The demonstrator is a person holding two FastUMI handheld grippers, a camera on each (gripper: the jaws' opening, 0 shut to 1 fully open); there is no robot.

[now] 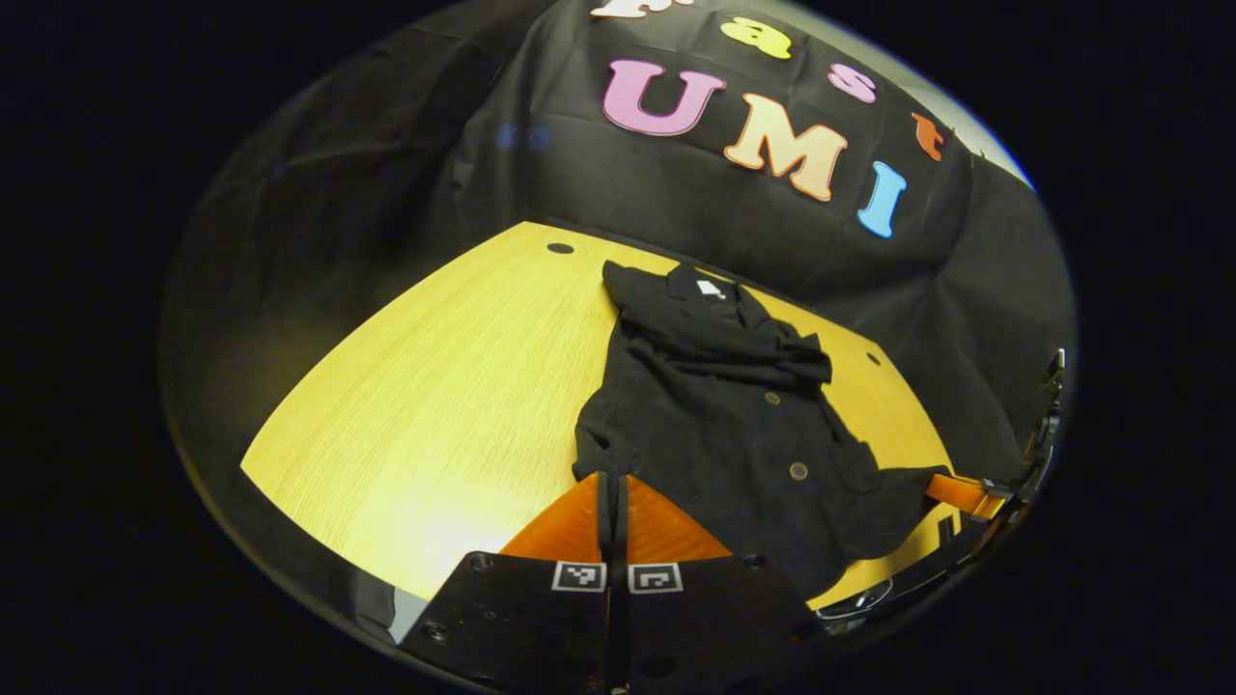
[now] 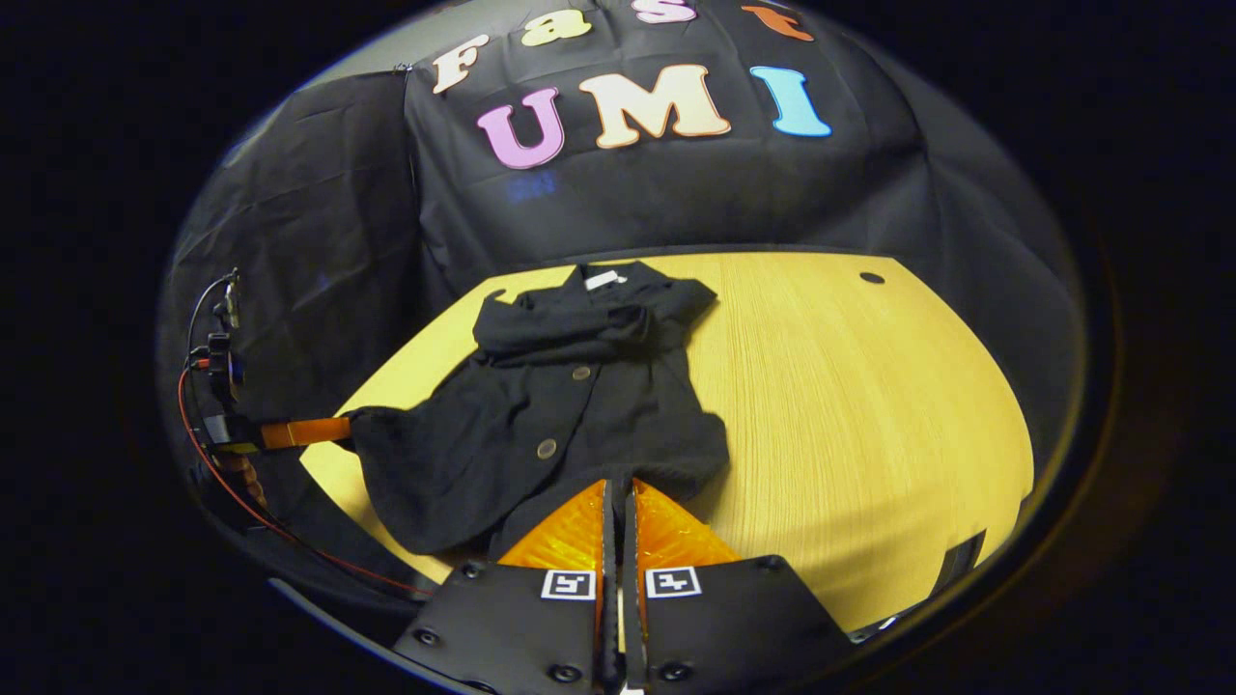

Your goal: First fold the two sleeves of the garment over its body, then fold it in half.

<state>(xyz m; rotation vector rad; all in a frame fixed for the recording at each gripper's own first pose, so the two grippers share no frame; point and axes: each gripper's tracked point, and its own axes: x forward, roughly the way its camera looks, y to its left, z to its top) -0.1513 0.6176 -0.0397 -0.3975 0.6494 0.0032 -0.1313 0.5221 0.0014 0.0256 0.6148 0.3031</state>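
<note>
Left gripper view: both grippers apparently pinching garment (image 1: pixel 734 425) hem corners.

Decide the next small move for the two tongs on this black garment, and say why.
Probably lift both hem corners together and carry them toward the collar. The left tongs and right tongs each look shut on the hem of the garment, and both sleeves already lie bunched across the chest, so the halving fold seems next.
</note>
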